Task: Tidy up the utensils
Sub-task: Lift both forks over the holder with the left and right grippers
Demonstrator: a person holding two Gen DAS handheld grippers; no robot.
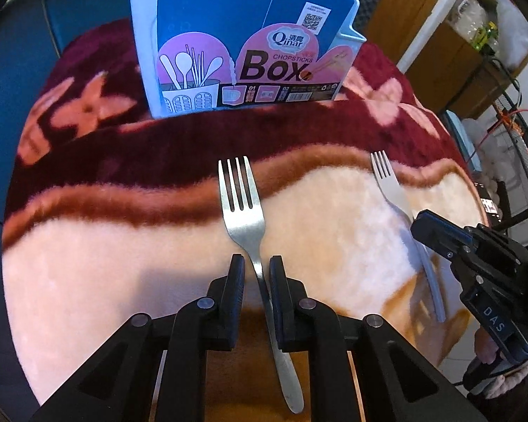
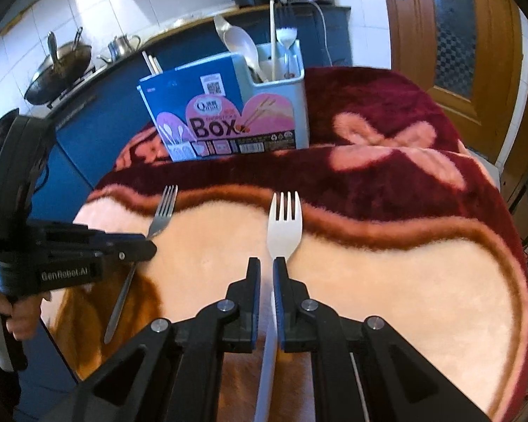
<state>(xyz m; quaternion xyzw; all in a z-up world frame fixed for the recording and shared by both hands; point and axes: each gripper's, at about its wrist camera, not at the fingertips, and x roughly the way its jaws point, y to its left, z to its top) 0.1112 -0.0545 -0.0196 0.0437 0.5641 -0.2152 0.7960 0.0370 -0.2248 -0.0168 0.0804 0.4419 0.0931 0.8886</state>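
A metal fork (image 1: 244, 211) lies on the blanket with its handle between the fingers of my left gripper (image 1: 257, 267); the jaws stand close around it with small gaps. A white plastic fork (image 2: 285, 225) lies with its handle between the fingers of my right gripper (image 2: 266, 269), touching the right finger, a gap on the left. The pale blue chopsticks box (image 1: 250, 45) stands beyond the forks and holds spoons and chopsticks (image 2: 264, 49). The white fork (image 1: 397, 204) and right gripper (image 1: 440, 235) show in the left wrist view; the metal fork (image 2: 162, 214) and left gripper (image 2: 137, 246) show in the right wrist view.
A red and cream plush blanket (image 1: 123, 246) covers the round table. A blue kitchen counter (image 2: 98, 81) with woks and a kettle runs behind. A wooden door (image 2: 450, 35) stands at the right. Shelves and cables (image 1: 503, 105) sit past the table's right edge.
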